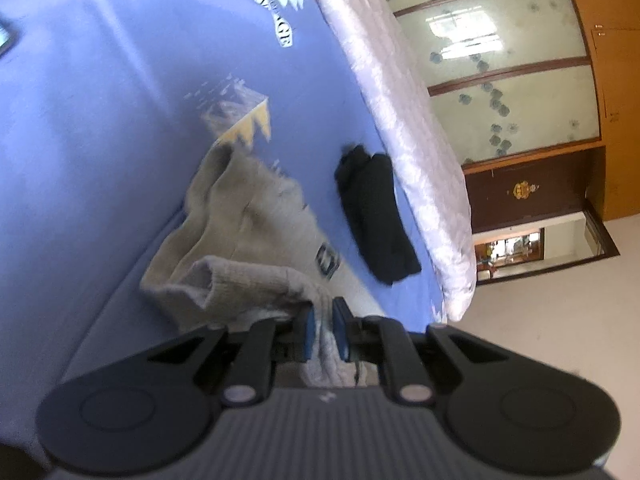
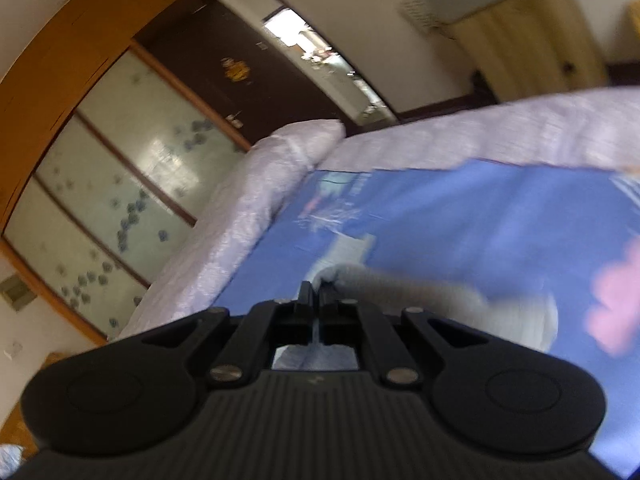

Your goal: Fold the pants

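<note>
The grey pants (image 1: 240, 232) lay crumpled on the blue sheet (image 1: 100, 140) of the bed, at about 12 o'clock from the left tool (image 1: 322, 328). This tool was clamped on one edge of the pants, and the cloth passed between its blue pads (image 1: 308, 334) and hung down behind them. The right tool (image 2: 318, 292) was closed on another part of the same grey cloth, which ran away from it toward 3 o'clock; that picture was blurred, so the exact part I could not tell.

I judged some risks. Each grip took only a thin edge, so the cloth could slip out if the two tools pulled apart too strongly. The pants were bunched, so a lift could carry hidden creases into the fold. The black garment (image 1: 376, 216) lay near, at about 1 o'clock from the pants and close to the white quilt (image 1: 400, 120) at the bed's side, and a wide swing could drag it along.

Counted: one pair of grey pants, one black garment, two tools, one blue sheet, one white quilt.
</note>
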The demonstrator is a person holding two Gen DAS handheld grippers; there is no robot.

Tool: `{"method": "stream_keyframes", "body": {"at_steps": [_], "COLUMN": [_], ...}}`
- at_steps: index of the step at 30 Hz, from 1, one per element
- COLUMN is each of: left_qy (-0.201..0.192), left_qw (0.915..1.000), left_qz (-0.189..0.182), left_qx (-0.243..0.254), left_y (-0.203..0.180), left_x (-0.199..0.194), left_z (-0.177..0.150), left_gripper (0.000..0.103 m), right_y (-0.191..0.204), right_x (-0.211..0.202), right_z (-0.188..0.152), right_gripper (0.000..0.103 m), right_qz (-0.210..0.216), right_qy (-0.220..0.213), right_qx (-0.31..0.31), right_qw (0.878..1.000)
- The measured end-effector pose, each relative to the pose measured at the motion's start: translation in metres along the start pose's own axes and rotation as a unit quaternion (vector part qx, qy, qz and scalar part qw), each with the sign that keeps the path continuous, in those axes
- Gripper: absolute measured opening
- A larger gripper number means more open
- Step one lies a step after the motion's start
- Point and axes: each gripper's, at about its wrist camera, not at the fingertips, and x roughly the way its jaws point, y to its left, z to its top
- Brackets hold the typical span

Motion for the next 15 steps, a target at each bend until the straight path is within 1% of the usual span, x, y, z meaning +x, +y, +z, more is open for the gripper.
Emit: {"method": "stream_keyframes", "body": {"at_steps": [2,4,6,8,9,10,11,12,13,14,15], "left_qy": [-0.006,-0.005,-0.003,-0.008,-0.015,-0.024,-0.032,-0.039,-0.040,-0.035,-0.030], "left_qw": [1.0000,0.9998,0.9994,0.9988,0.9983,0.9970,0.9941,0.9913,0.9914,0.9935,0.9954], "left_qz": [0.005,0.015,0.028,0.044,0.054,0.072,0.102,0.122,0.119,0.104,0.090], "left_qx": [0.000,-0.007,-0.021,-0.021,-0.017,-0.015,-0.019,-0.030,-0.038,-0.032,-0.014], "left_y": [-0.005,-0.007,-0.006,-0.007,-0.007,-0.005,-0.003,-0.001,0.001,0.001,-0.001], "left_x": [0.016,0.038,0.066,0.097,0.115,0.130,0.146,0.154,0.158,0.159,0.158], "left_z": [0.014,0.030,0.048,0.067,0.077,0.085,0.092,0.094,0.095,0.093,0.090], "left_gripper": [0.010,0.010,0.010,0.011,0.014,0.024,0.031,0.039,0.040,0.043,0.049], "right_y": [0.016,0.030,0.040,0.051,0.054,0.051,0.049,0.048,0.049,0.049,0.047], "right_x": [0.032,0.068,0.113,0.168,0.195,0.210,0.226,0.238,0.236,0.233,0.225], "right_z": [0.005,0.007,0.008,0.002,-0.002,-0.009,-0.014,-0.018,-0.021,-0.023,-0.023], "right_gripper": [0.005,0.005,0.005,0.005,0.008,0.012,0.026,0.038,0.039,0.039,0.039], "right_qz": [0.001,-0.007,-0.019,-0.039,-0.044,-0.042,-0.041,-0.054,-0.059,-0.048,-0.032], "right_qy": [0.003,0.010,0.024,0.043,0.055,0.066,0.078,0.084,0.078,0.071,0.068], "right_qx": [-0.021,-0.046,-0.057,-0.067,-0.065,-0.056,-0.044,-0.032,-0.025,-0.023,-0.028], "right_qw": [1.000,0.999,0.998,0.996,0.995,0.995,0.995,0.995,0.995,0.996,0.997]}}
